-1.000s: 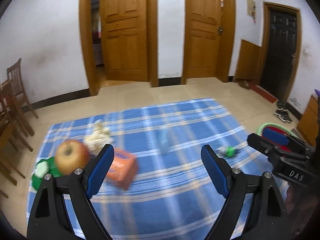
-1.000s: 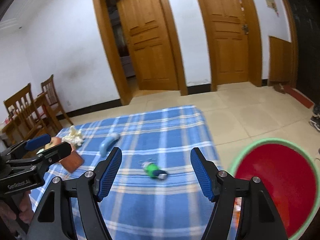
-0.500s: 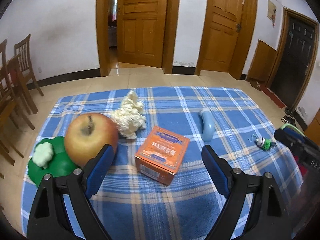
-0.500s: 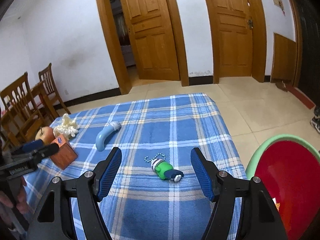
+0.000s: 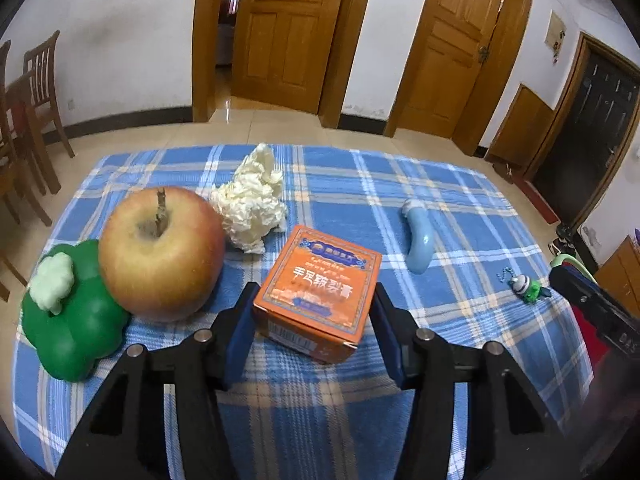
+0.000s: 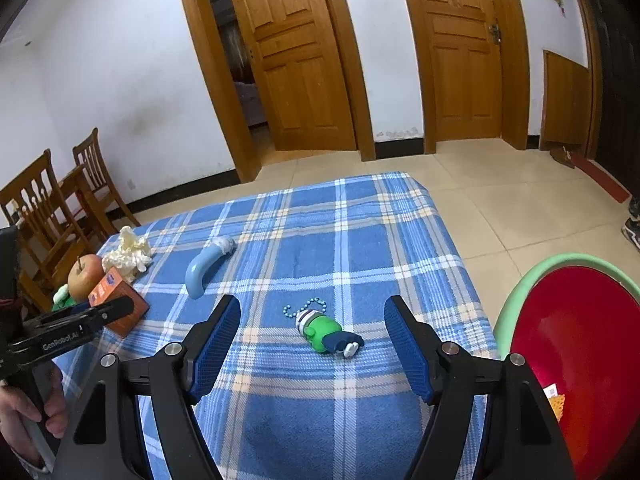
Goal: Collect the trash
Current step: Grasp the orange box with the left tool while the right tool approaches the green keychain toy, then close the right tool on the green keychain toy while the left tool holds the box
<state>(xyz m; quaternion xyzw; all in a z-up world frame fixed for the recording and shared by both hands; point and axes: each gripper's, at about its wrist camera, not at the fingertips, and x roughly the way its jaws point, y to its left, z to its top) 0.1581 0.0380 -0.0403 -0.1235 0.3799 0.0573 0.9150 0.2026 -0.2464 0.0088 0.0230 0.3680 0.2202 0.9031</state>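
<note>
Orange box (image 5: 320, 288) between closing left jaws

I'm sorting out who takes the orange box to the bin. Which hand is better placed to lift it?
Left. The left gripper already straddles the orange box, its fingers closing on either side. The right gripper hangs open over the green keychain toy, well away from the box.

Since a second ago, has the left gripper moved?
Yes. The left gripper came down toward the tablecloth; its closing jaws now flank the orange box.
</note>
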